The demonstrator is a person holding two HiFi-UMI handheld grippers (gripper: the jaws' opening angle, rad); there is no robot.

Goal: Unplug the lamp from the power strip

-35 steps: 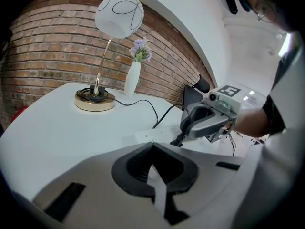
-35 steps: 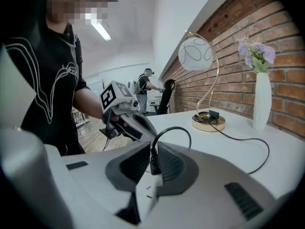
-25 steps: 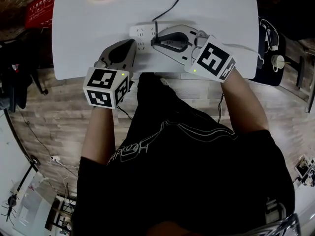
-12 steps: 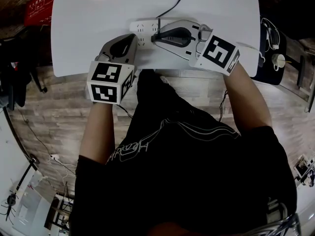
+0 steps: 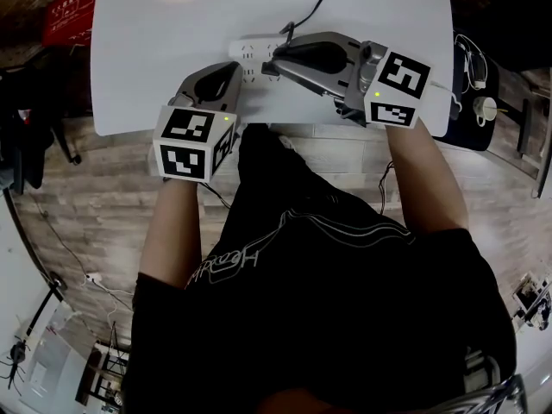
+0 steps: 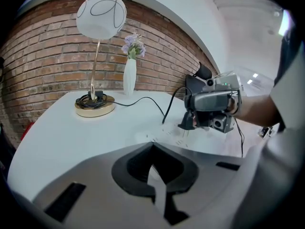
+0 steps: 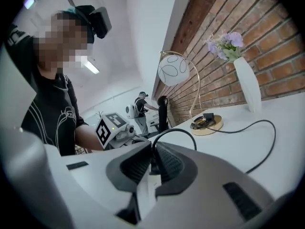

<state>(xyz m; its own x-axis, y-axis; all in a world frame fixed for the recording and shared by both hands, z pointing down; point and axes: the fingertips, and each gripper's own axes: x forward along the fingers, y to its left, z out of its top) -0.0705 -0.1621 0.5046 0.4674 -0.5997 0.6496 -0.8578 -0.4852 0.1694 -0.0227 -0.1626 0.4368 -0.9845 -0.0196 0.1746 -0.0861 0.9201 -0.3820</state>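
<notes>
Right gripper (image 5: pixel 274 59) pinches the light, rigid plug (image 6: pixel 187 122) by its body just above the power strip (image 5: pixel 248 52); left gripper's (image 5: pixel 231 76) jaws closed.

plug (image 6: pixel 187 122) above power strip (image 6: pixel 164 136)

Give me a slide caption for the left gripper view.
Right tool holds the black plug, prongs out, just above the power strip; lamp stands behind.

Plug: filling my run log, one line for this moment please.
right gripper: shut on plug | plug: prongs out of power strip | left gripper: shut
</notes>
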